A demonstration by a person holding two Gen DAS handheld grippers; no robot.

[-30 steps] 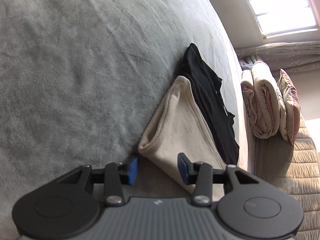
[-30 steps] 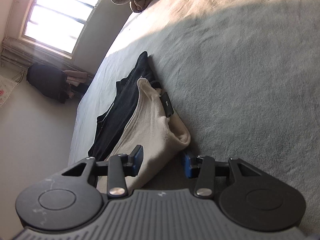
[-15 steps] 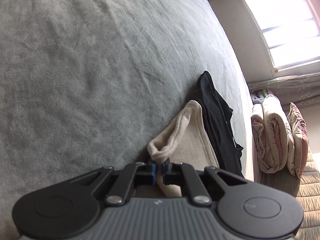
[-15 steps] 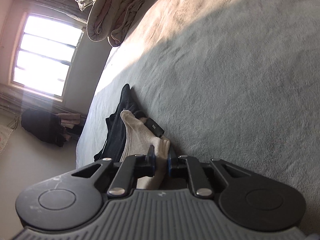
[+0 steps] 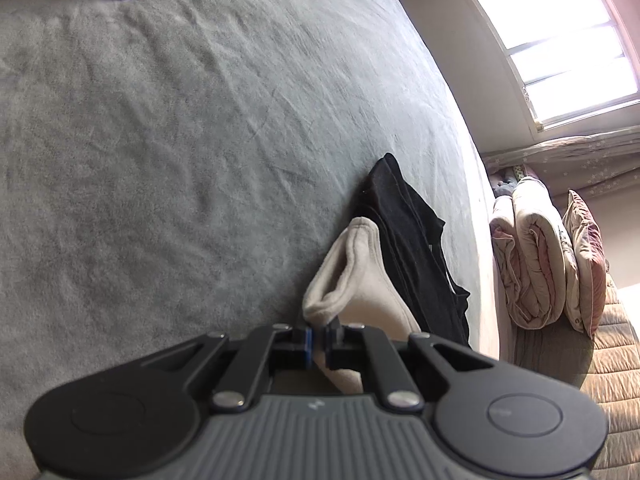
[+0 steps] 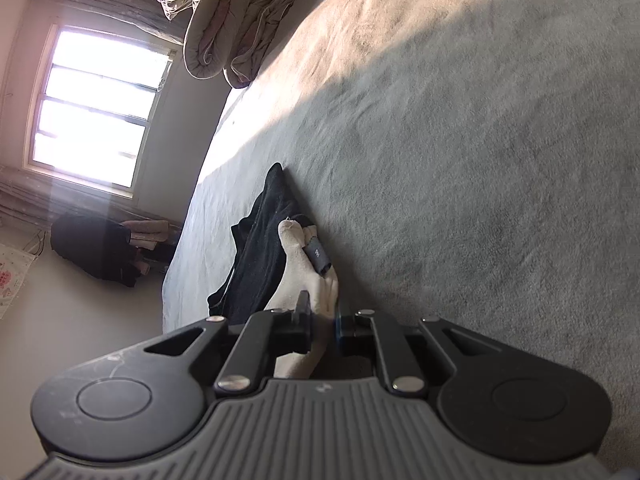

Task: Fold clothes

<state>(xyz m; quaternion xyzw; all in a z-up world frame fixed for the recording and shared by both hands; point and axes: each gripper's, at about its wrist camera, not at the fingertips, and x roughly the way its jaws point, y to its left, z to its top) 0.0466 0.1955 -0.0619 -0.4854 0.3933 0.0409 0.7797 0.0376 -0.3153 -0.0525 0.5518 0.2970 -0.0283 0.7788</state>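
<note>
Item: cream, soft fleece garment (image 5: 360, 280), lying bunched on the grey plush bed cover (image 5: 180, 160) beside a black garment (image 5: 412, 248). Left gripper (image 5: 317, 346) and right gripper (image 6: 322, 326) each pinch a near edge. Judged light, limp, non-slip; best held at corners, kept taut.

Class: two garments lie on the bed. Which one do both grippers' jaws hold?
The cream garment; the black garment beside it lies ungripped.
</note>
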